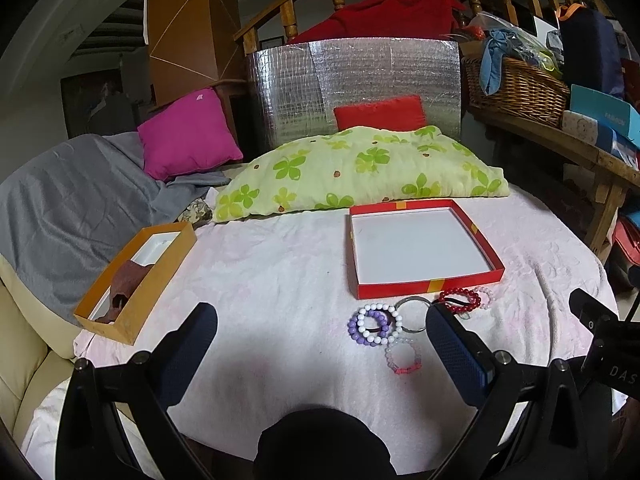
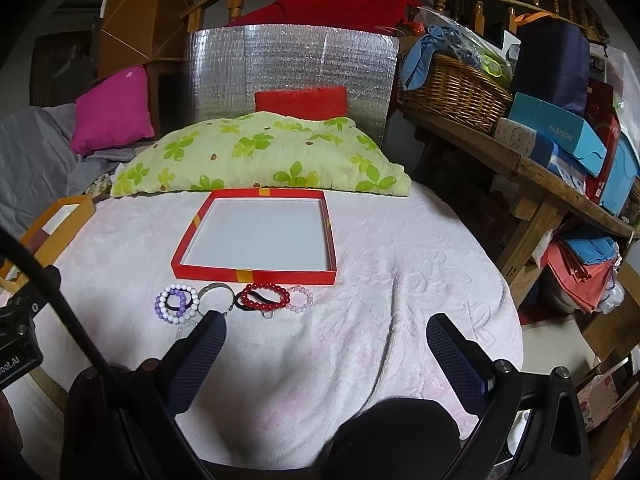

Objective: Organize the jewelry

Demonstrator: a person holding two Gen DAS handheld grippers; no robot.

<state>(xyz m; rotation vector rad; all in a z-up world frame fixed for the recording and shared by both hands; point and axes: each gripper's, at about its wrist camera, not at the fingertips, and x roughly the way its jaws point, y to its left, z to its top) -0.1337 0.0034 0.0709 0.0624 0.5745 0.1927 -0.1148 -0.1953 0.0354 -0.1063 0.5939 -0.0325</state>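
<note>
A shallow red box (image 1: 428, 286) (image 2: 256, 276) with a white, empty floor sits on the pink cloth. Several bracelets lie in a row just in front of it: a purple and white bead pair (image 1: 374, 325) (image 2: 177, 303), a silver bangle (image 1: 414, 314) (image 2: 216, 298), a red bead bracelet (image 1: 460, 299) (image 2: 262, 296), a pale pink one (image 1: 486, 296) (image 2: 301, 298) and a clear one with pink clasp (image 1: 403, 358). My left gripper (image 1: 322, 328) is open and empty, left of the bracelets. My right gripper (image 2: 326, 338) is open and empty, just near of them.
An orange box (image 1: 134, 276) (image 2: 56, 224) with a brown object inside sits at the left edge. A green-leaf pillow (image 1: 360, 168) (image 2: 260, 156) lies behind the red box. A wooden shelf with a wicker basket (image 2: 452, 88) stands at the right.
</note>
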